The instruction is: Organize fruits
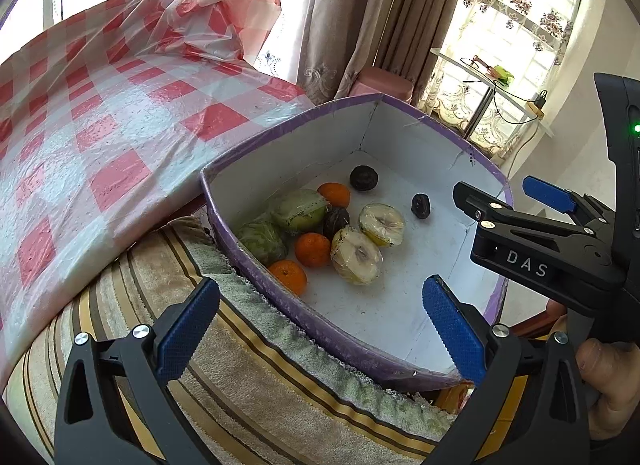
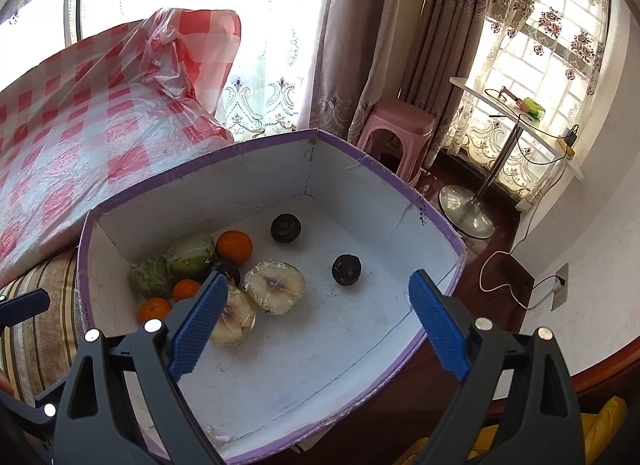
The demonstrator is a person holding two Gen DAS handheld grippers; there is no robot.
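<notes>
**Fruit sits in the box, both grippers empty above it**

The checked plastic sheet (image 1: 100,113) covers the big surface behind, and a striped towel (image 1: 256,353) lies under the purple-edged cardboard box (image 2: 280,169). All the fruit in view lies inside that box. Most of it crowds one corner: two green wrapped fruits (image 2: 192,255), two cut halves in cling film (image 2: 276,285), three oranges (image 2: 234,245) and one dark fruit half hidden among them. Two more small dark fruits (image 2: 346,269) lie apart on the bare floor of the box.

The left gripper (image 1: 320,329) hangs over the near wall, jaws spread wide and holding nothing. The right gripper (image 2: 316,325) hovers over the box floor, likewise wide and empty (its left finger overlaps a cut half in its own view, though contact cannot be told).

Whether sorting is ahead or finished, the scene fits both. Any pick here would go best from above, closing gently: the film is slippery and the cut halves are soft.
</notes>
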